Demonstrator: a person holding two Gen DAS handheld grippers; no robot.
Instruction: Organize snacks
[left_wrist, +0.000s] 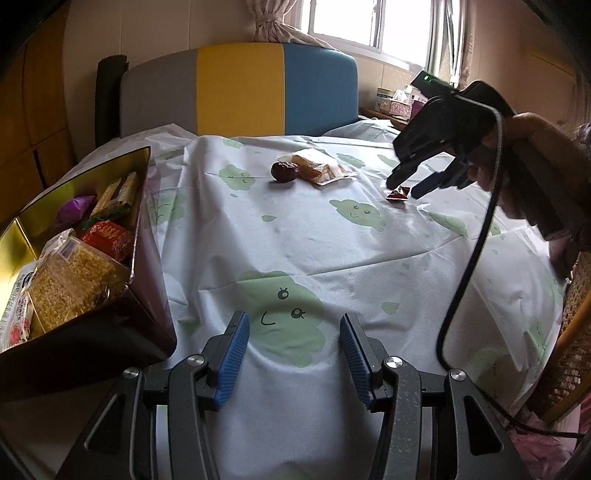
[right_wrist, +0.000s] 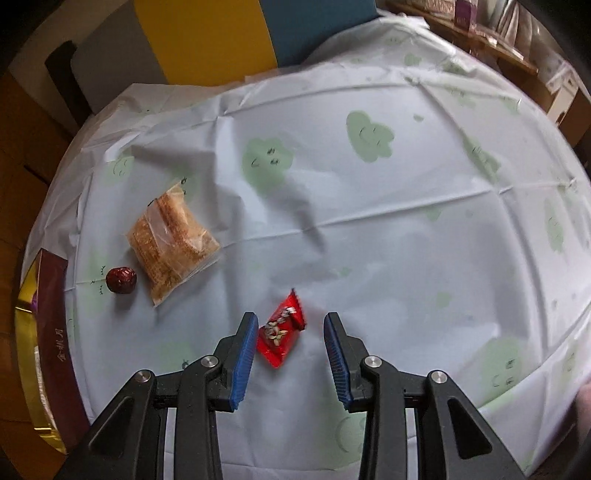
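A small red candy packet (right_wrist: 282, 332) lies on the white tablecloth (right_wrist: 369, 221) between the fingers of my right gripper (right_wrist: 291, 318). That gripper points down and is open, its blue pads not pressing the packet. In the left wrist view a hand holds the right gripper (left_wrist: 404, 186) just over the packet (left_wrist: 398, 194). A dark red date (left_wrist: 284, 171) and a clear packet of biscuits (left_wrist: 317, 168) lie further back. My left gripper (left_wrist: 293, 319) hovers open and empty beside a gold-lined box (left_wrist: 140, 206) filled with several snacks.
A grey, yellow and blue seat back (left_wrist: 240, 88) stands behind the table. A wicker chair (left_wrist: 572, 350) is at the right edge, and a black cable (left_wrist: 465, 280) hangs from the right gripper. In the right wrist view the box (right_wrist: 51, 354) sits at the left.
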